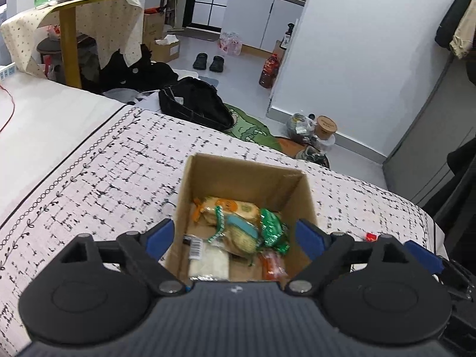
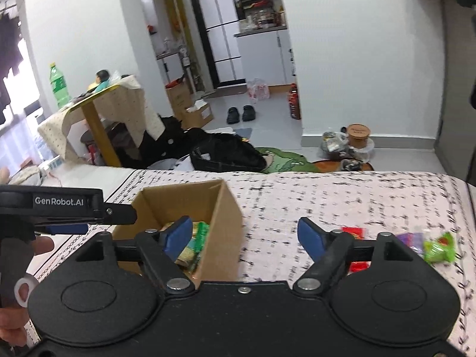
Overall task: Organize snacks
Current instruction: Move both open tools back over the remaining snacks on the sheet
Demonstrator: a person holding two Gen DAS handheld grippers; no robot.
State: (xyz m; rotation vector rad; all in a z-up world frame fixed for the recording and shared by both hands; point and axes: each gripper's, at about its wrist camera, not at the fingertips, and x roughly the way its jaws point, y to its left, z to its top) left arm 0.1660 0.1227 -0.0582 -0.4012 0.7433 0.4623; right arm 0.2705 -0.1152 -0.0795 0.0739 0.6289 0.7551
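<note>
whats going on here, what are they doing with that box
A person is sorting snacks into a cardboard box on a patterned bedspread. The left gripper hangs over the box with open, empty jaws; several packets already lie inside. The right gripper, also open and empty, sits beside the box. A few loose snacks wait on the bedspread.

Snacks [image 1: 238, 232] in box [image 1: 208, 175] on bed [image 1: 89, 178]; loose packets [image 2: 437, 247] right.
</note>
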